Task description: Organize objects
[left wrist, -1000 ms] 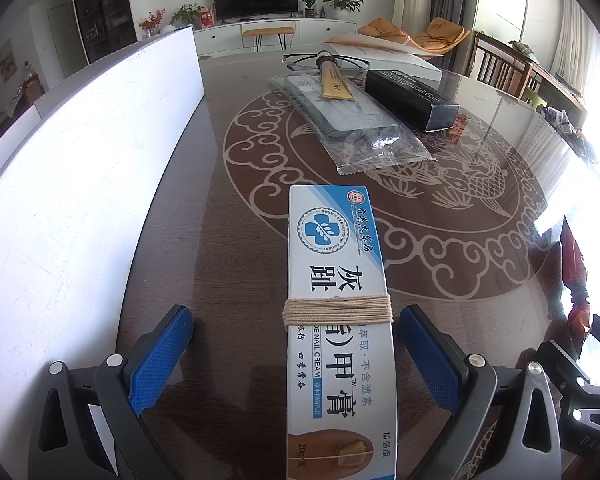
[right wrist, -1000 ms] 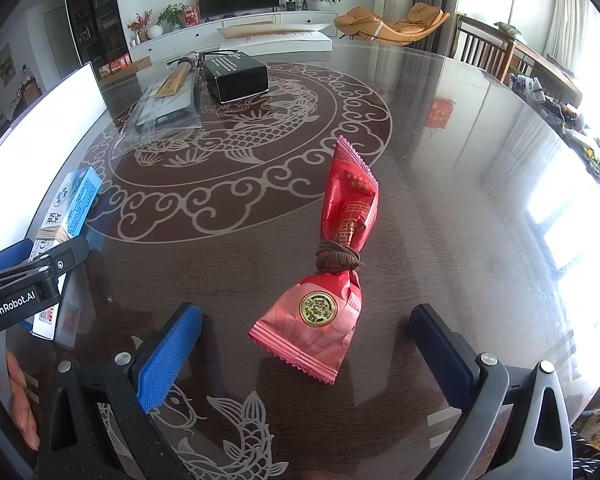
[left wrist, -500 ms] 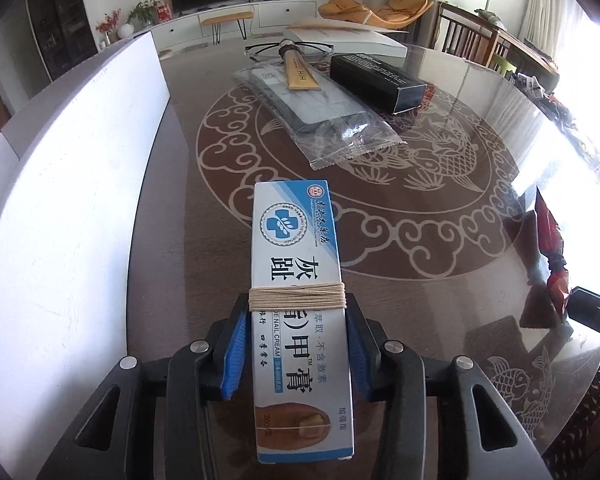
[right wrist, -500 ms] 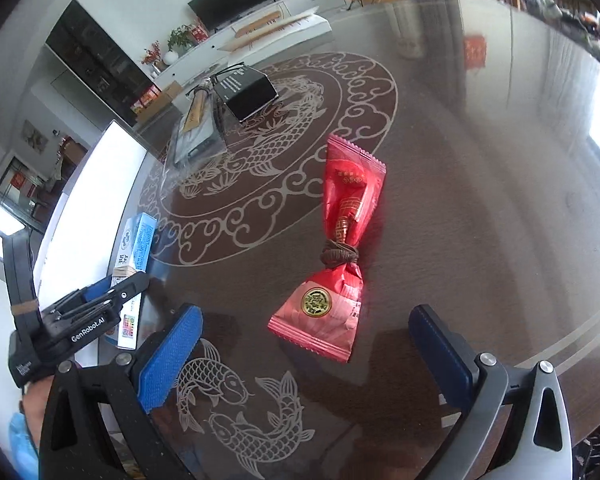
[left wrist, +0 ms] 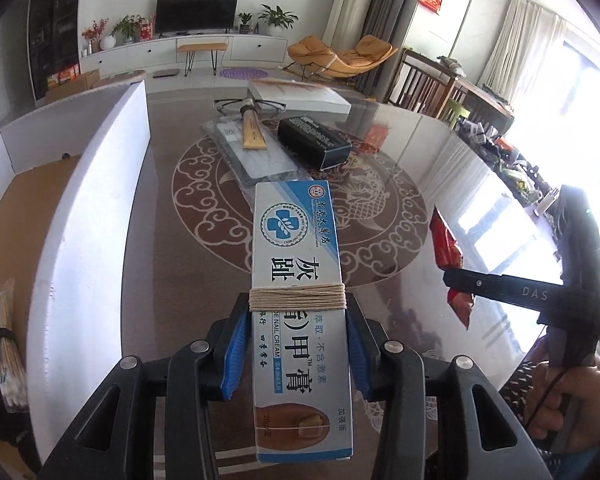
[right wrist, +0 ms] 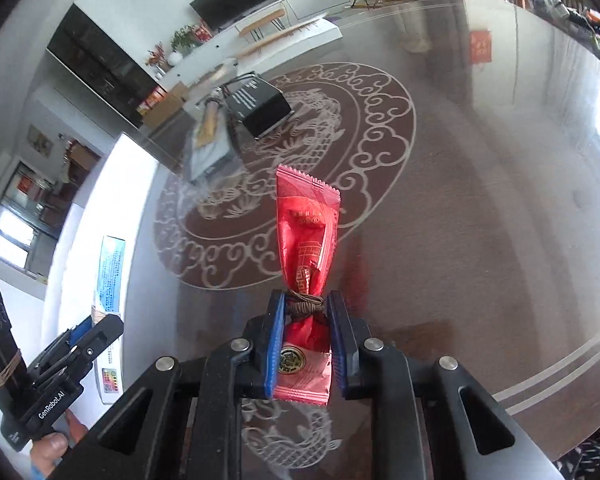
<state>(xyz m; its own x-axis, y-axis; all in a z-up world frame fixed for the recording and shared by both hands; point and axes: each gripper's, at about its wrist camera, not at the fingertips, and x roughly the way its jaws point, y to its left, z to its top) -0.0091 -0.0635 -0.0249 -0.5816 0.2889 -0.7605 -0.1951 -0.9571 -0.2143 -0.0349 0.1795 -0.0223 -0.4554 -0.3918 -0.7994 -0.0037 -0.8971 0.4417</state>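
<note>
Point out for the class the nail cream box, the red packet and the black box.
nail cream box (left wrist: 296, 256), left wrist view, on its printed top face
red packet (right wrist: 306, 236), right wrist view, on its upper half above the tie
black box (left wrist: 314, 140), left wrist view, on its top face

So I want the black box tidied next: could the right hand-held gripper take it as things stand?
Probably not: the right hand-held gripper is shut on the red packet, and the black box lies far across the table.

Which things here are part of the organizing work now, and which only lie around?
In the job:
- nail cream box, held by left tongs
- red packet, held by right tongs

Lying about:
- black box
- clear bag
- glasses
</note>
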